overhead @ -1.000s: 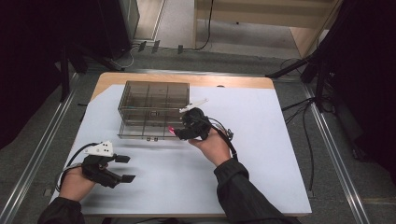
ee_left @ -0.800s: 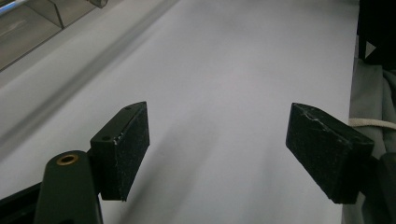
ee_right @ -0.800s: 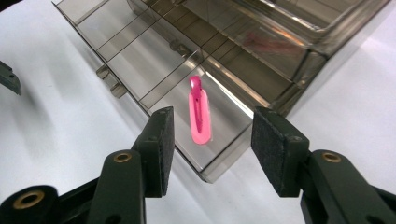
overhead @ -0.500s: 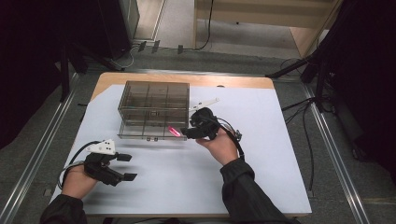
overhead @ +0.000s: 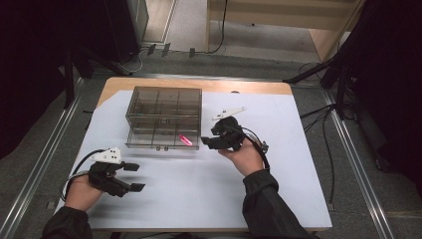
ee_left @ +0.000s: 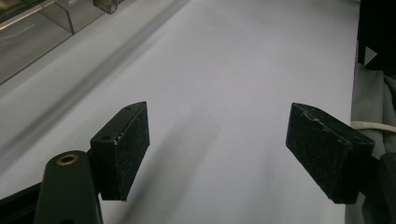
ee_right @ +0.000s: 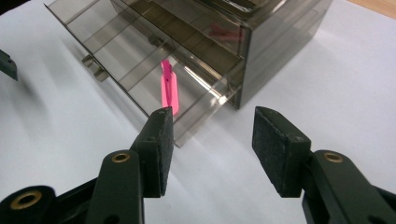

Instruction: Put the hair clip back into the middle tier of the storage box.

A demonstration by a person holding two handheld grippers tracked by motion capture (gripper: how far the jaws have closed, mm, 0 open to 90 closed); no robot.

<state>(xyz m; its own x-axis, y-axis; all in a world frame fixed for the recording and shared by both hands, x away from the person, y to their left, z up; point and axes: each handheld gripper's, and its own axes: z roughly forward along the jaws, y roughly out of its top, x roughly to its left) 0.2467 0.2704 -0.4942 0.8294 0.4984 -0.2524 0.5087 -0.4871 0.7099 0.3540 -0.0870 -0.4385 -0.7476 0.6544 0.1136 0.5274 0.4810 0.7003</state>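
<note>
Backing my right gripper (overhead: 208,143) off the open drawer (ee_right: 140,70) | jaws half apart, empty | pink clip (ee_right: 169,88) lies in drawer, near table's middle | left gripper (overhead: 134,177) gaping, idle | next, I judge: push drawer shut squarely.

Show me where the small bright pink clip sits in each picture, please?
High view: the small bright pink clip lies in the pulled-out bottom drawer of the smoky clear plastic drawer box, near its right end.
Left gripper view: not in it.
Right gripper view: upper middle.
Shared landmark: the drawer box.
</note>
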